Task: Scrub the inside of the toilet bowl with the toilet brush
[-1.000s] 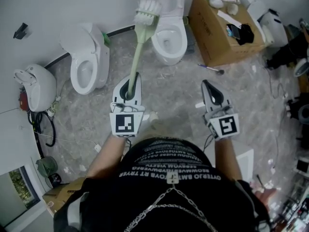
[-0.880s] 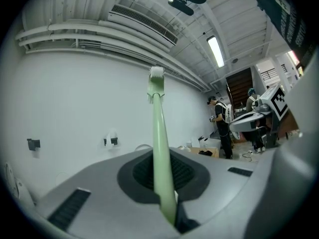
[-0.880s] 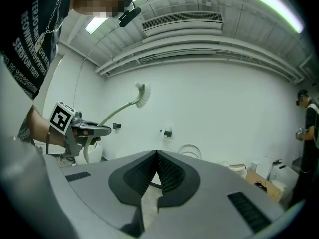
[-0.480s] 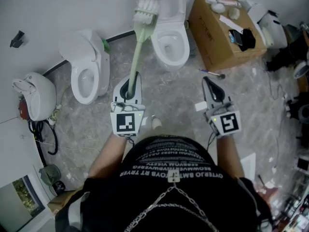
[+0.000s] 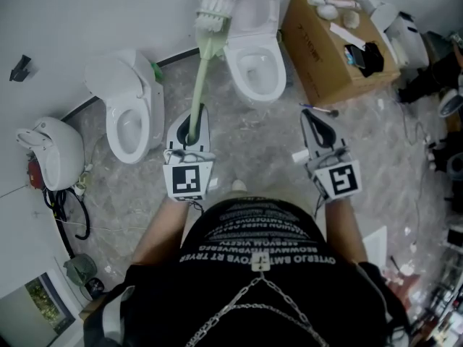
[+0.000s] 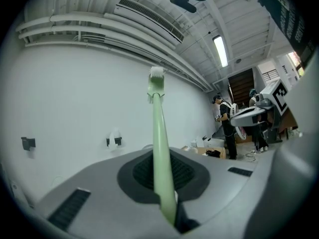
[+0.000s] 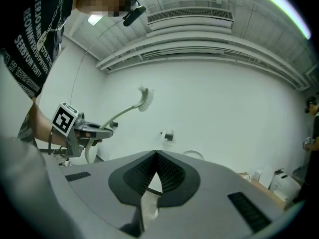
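Note:
My left gripper (image 5: 194, 121) is shut on the pale green handle of the toilet brush (image 5: 202, 63), which points up and away. Its white bristle head (image 5: 213, 14) hangs in the air just left of the middle toilet (image 5: 255, 58), clear of the open bowl. In the left gripper view the handle (image 6: 160, 148) runs out between the shut jaws to the bristles (image 6: 156, 76). My right gripper (image 5: 312, 121) is shut with nothing in it, to the right of the toilet's front. In the right gripper view (image 7: 156, 156) the pads meet, and the brush head (image 7: 146, 97) shows at left.
A second toilet (image 5: 130, 107) stands to the left and a third white fixture (image 5: 49, 150) with cables farther left. A cardboard box (image 5: 336, 45) with loose items sits right of the middle toilet. Clutter lines the right edge. People stand far off (image 6: 227, 123).
The toilets have slid slightly lower and nearer in the head view. The brush head has drifted a little left. Both grippers stay shut as before.

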{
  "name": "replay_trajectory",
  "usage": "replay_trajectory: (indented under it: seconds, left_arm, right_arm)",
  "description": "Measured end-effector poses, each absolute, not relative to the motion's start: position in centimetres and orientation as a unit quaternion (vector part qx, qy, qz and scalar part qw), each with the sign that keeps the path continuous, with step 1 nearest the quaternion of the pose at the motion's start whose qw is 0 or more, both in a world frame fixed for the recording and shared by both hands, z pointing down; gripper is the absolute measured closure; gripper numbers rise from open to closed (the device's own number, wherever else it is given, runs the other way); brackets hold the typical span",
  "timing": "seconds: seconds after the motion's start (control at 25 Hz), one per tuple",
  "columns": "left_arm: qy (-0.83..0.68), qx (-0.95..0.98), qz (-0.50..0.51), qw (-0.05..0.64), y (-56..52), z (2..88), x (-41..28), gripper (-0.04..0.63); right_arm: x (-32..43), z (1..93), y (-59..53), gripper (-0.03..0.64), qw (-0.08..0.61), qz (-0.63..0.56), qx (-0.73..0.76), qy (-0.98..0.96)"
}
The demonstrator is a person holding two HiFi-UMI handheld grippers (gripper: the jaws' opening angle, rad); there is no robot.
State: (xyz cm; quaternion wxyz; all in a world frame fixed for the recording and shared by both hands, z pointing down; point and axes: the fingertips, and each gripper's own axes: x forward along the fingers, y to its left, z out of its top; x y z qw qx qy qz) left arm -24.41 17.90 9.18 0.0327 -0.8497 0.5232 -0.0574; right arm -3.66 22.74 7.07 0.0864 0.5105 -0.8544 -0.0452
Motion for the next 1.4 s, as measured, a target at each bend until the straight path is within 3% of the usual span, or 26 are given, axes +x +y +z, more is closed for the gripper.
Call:
replay_trajectory:
  seconds: [0.76,1.12,1.4]
  left_arm:
    - [0.53,-0.846,-0.067,0.006,15.0,11.5,-23.4,0.588]
    - [0.534,-0.837,-0.116,0.021,11.3,13.0,-21.7,0.588]
    - [0.547,-0.831,-0.102,-0.004,6.4,12.7,-18.4,0.588]
  right_arm:
    - [-2.4,8.1,18.8,0.614,0.09,-0.036,0.5,-0.86]
    - [-1.1,9.0,13.3,0.615,0.083,-0.02,0.47,-0.878]
    - [2.1,9.1,7.8,0.614,0.081,-0.014,0.464,-0.882]
